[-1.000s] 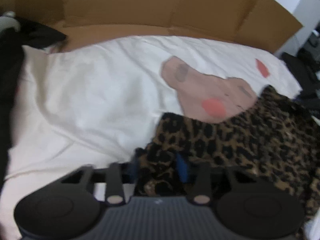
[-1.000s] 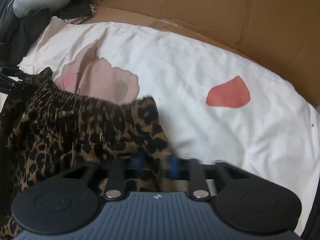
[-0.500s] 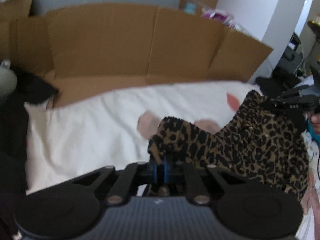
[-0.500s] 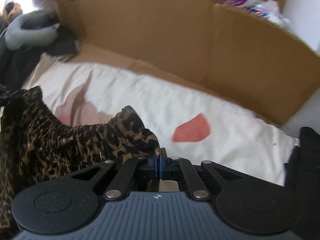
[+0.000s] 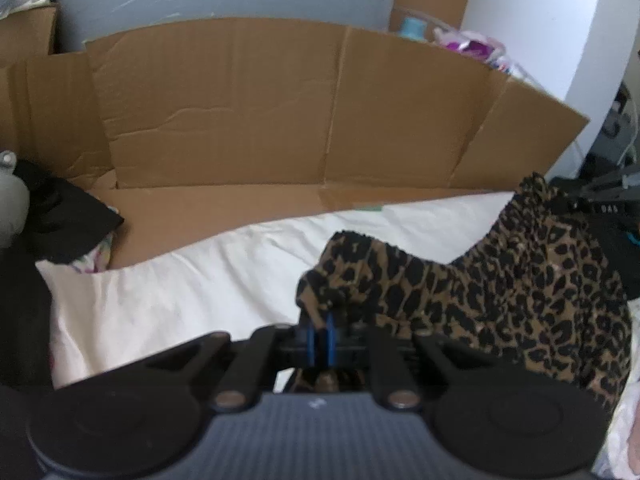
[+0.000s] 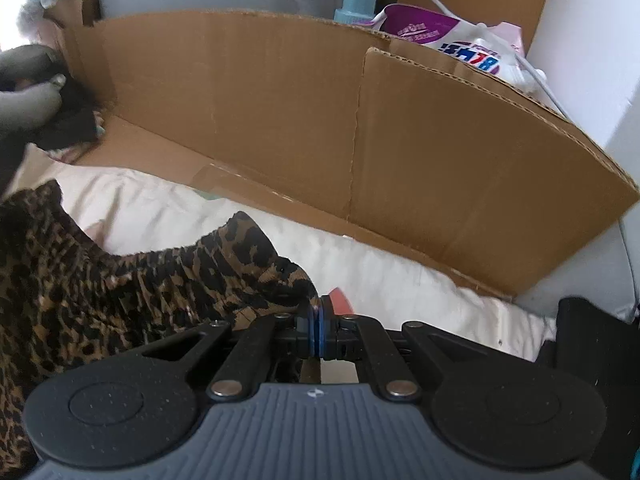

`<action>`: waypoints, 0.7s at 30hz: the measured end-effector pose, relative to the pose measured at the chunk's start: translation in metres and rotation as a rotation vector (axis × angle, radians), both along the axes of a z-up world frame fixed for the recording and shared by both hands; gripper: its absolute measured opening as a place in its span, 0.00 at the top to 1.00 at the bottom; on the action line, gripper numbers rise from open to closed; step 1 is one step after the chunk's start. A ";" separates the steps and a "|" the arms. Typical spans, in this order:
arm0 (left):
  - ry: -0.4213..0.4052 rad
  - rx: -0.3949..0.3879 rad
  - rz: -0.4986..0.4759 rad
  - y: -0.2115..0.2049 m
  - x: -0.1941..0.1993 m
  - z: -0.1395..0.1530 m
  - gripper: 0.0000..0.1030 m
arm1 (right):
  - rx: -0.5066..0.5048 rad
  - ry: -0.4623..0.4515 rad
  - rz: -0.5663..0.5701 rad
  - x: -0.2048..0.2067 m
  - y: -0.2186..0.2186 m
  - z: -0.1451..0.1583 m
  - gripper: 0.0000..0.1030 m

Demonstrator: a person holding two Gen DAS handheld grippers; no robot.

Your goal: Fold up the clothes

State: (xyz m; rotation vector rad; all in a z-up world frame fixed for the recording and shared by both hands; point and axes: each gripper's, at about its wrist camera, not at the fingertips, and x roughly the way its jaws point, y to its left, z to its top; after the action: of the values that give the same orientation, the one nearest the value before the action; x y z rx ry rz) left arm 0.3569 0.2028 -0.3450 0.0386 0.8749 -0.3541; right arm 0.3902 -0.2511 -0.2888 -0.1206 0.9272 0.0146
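A leopard-print garment [image 5: 500,292] hangs lifted above the white sheet [image 5: 180,292], stretched between both grippers. My left gripper [image 5: 320,334] is shut on one gathered corner of its edge, the blue pads pinching the cloth. In the right wrist view the same leopard-print garment [image 6: 120,280] runs off to the left, and my right gripper [image 6: 319,330] is shut on its other corner. The right gripper also shows at the far right of the left wrist view, as a dark frame [image 5: 600,196] at the raised far corner.
A brown cardboard wall [image 5: 260,112] stands along the back of the white sheet [image 6: 400,276]. Dark clothes [image 5: 60,212] lie piled at the left. A bottle and a detergent bag [image 6: 452,36] sit behind the cardboard. A red patch [image 6: 340,300] shows on the sheet.
Both grippers shut on the garment's edge and rose, lifting it off the sheet. Both views tipped up, so the cardboard wall and the room behind now fill the upper part.
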 end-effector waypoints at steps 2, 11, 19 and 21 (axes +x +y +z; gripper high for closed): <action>-0.001 0.020 -0.001 -0.001 0.007 0.001 0.94 | -0.014 0.009 -0.004 0.010 0.003 -0.004 1.00; 0.124 0.164 0.052 -0.010 0.016 -0.028 0.72 | 0.039 0.096 -0.021 0.037 0.000 -0.016 0.74; 0.165 0.118 0.036 -0.002 -0.034 -0.013 0.67 | 0.049 0.113 0.156 -0.015 -0.010 0.004 0.47; 0.164 0.114 0.050 0.000 -0.045 -0.003 0.66 | 0.093 0.126 0.156 -0.032 -0.016 0.012 0.47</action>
State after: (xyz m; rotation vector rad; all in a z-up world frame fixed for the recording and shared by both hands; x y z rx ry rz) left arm 0.3124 0.2029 -0.3480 0.0941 1.0556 -0.2634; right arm 0.3584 -0.2675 -0.2771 -0.1059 1.0393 0.2117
